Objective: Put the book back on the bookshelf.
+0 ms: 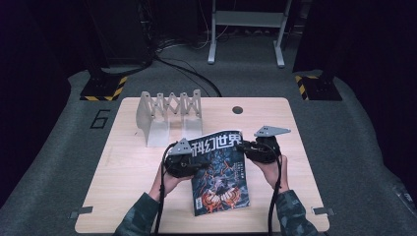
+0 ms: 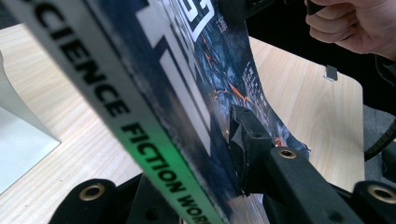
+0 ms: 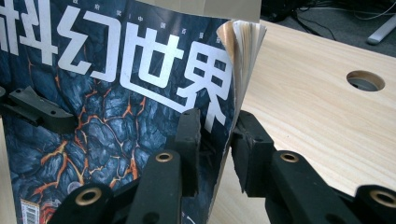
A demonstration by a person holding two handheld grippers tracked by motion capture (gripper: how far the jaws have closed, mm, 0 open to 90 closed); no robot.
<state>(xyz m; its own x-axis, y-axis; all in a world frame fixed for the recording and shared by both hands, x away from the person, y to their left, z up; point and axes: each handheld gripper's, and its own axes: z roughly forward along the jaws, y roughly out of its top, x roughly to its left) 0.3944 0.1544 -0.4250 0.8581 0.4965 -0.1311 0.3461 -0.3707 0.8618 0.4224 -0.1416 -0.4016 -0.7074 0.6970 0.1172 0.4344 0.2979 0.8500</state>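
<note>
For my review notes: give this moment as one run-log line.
left gripper: shut on magazine spine edge | right gripper: shut on page edge | magazine: lifted, tilted, lower end near table | rack: empty

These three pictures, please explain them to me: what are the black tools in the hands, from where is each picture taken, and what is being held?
A person holds a black two-jaw clamp tool in each hand: the left gripper and the right gripper. The high view looks down on the wooden table. The other two pictures come from small cameras riding on each gripper, looking along its jaws. Both grippers clamp one magazine, tilted up off the table: the left near its spine, the right on its open page edge. Behind it stands a grey folding rack.
</note>
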